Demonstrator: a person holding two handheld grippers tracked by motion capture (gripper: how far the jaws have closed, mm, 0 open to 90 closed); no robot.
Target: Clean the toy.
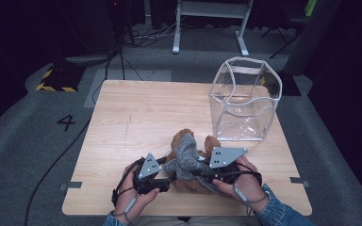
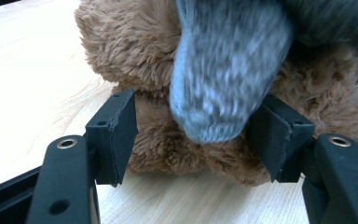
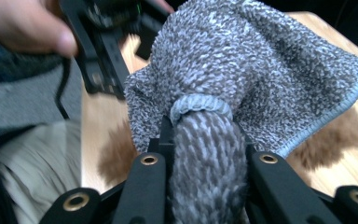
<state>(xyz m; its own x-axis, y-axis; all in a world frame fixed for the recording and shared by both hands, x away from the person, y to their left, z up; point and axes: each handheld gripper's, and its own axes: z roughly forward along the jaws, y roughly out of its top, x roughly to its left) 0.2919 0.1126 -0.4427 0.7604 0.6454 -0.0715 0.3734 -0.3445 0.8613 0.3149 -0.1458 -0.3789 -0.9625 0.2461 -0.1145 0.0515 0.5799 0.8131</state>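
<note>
Right gripper view: a grey knitted cloth [image 3: 242,70] is seen pinched between the jaws of the right gripper [image 3: 205,140], bunched and draped over the brown plush toy [image 1: 188,162] at the table's [image 1: 132,117] near edge. The left gripper [image 2: 196,130] is held wide around the toy's fur, not pressing. Farther back, a clear bag [image 1: 245,99] stands open. The cloth could snag on the fur, so the toy might be dragged off the edge.

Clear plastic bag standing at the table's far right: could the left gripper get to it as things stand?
Probably not directly: the brown plush toy and right gripper, shut on the grey knitted cloth, sit between the left gripper and the clear plastic bag.
</note>
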